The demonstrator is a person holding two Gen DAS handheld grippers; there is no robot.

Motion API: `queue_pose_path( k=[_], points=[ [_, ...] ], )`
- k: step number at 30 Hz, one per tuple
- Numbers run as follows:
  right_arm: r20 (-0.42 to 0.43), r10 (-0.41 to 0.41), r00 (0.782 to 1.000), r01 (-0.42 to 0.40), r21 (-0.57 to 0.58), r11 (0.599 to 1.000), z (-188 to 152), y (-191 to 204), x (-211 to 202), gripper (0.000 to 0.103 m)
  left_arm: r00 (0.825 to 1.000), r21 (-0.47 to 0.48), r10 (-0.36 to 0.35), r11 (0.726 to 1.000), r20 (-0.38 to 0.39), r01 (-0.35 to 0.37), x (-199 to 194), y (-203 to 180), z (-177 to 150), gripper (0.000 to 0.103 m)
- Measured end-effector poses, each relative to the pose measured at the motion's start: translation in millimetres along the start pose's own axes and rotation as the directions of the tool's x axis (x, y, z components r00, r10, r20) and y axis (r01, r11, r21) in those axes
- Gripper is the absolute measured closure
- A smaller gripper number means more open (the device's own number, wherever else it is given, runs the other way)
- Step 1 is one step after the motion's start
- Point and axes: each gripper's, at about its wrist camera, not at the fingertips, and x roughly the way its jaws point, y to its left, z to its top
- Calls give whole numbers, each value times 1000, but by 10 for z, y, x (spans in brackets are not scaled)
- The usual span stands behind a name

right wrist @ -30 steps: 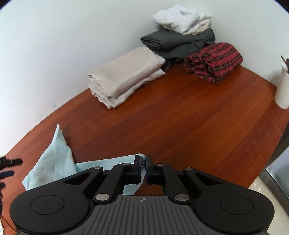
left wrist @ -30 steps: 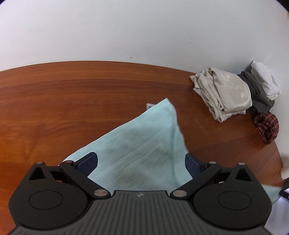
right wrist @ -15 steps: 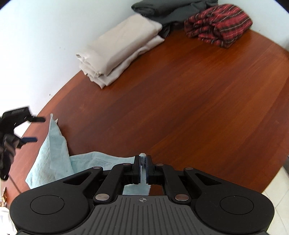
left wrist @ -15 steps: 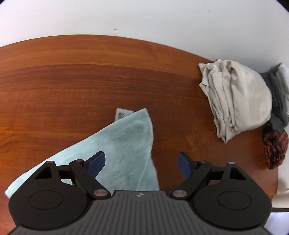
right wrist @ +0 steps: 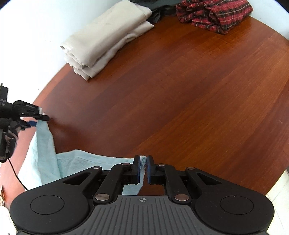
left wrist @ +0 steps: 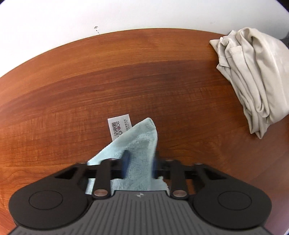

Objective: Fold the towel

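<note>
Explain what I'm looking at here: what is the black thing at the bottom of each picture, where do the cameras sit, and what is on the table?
The black shape is a handheld two-finger gripper; a person holds one in each hand, and a fisheye camera on each looks forward along its fingers.

In the left wrist view, the left gripper has its blurred blue pads on either side of a corner of the light blue towel; whether they grip is unclear. A white label peeks out behind that corner.

In the right wrist view, the right gripper pinches another towel edge. The left gripper shows at the left edge.

On the wooden table lie a folded beige cloth, a red plaid cloth and a dark cloth.
</note>
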Motion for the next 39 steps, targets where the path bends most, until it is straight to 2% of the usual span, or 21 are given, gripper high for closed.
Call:
queue_pose_path(
  k=[2,5,14,19,22,24,28,31,35,39],
  points=[
    [-13,-2,1000,2,1,1000,-8,-12,24,87,1000,-29,-29,999,-6,29,-22,65,-27,96],
    [-31,-5,999,5,2,1000,-21,-30,59,80,999,-59,-36,998,1,36,-76,155,-73,97],
    [-68,-4,998,5,15,1000,-73,-94,144,75,995,-134,-85,987,56,92,-414,419,-188,98],
    [-68,7,998,-5,30,1000,-116,-139,169,76,991,-175,-101,978,85,115,-572,576,-294,98],
    [-52,13,999,-10,39,999,-108,-159,155,90,987,-217,-117,966,106,138,-673,691,-338,98],
    [-28,28,999,-27,55,998,-90,-169,110,90,984,-244,-122,958,128,150,-788,810,-401,98],
    [37,85,996,-88,97,991,18,-151,-63,91,978,-306,-121,937,170,169,-1035,1089,-552,98],
    [92,142,986,-152,114,982,149,-68,-219,91,973,-369,-119,910,199,187,-1236,1322,-688,98],
    [146,228,963,-246,123,961,390,122,-361,93,962,-434,-87,879,258,196,-1528,1622,-798,98],
    [189,316,930,-342,124,931,671,351,-458,94,945,-489,-58,845,321,218,-1827,1892,-802,98]
  ],
)
